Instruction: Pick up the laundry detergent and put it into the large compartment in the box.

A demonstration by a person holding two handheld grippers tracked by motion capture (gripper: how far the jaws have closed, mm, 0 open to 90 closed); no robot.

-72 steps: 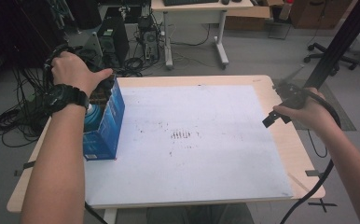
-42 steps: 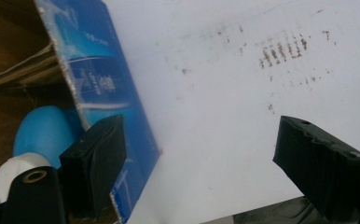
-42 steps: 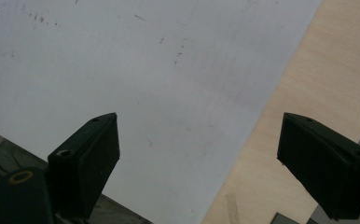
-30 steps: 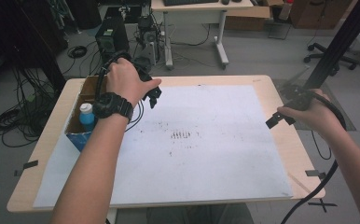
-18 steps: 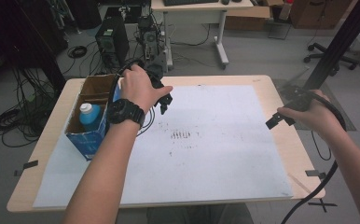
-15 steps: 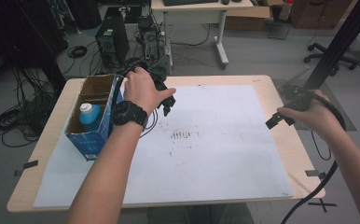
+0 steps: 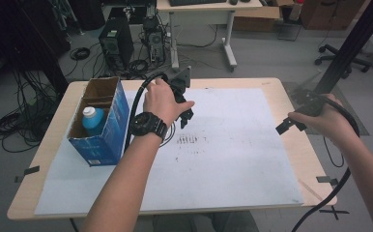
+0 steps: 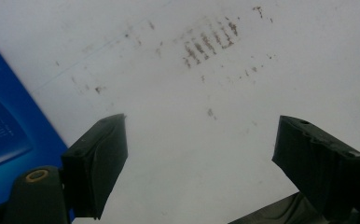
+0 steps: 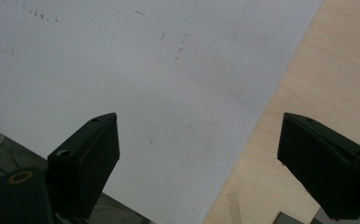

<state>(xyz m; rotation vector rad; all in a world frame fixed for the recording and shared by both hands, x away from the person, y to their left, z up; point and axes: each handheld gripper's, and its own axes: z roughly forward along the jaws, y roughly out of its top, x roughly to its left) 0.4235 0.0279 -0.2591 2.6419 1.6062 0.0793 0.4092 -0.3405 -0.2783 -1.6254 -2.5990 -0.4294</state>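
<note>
Just left of the spread, empty left claw (image 7: pixel 185 115), the open box (image 7: pixel 100 123) and its bottle (image 7: pixel 93 120) risk toppling if nudged; right claw (image 7: pixel 285 127), also spread, hovers idle.

Box (image 7: pixel 102 130), near the counter's left edge: blue outer faces with a paler blue panel and small white print, brown cardboard inside. Bottle (image 7: pixel 93 121) within it: blue body, white cap. Counter (image 7: pixel 310 159): light wood grain, covered by a white sheet (image 7: pixel 233 164) speckled with brownish-black smudges and a short row of dark strokes near its middle. Left hand-held gripper (image 7: pixel 184 113) and right hand-held gripper (image 7: pixel 287 126): black. Wristwatch (image 7: pixel 146 124): black.
</note>
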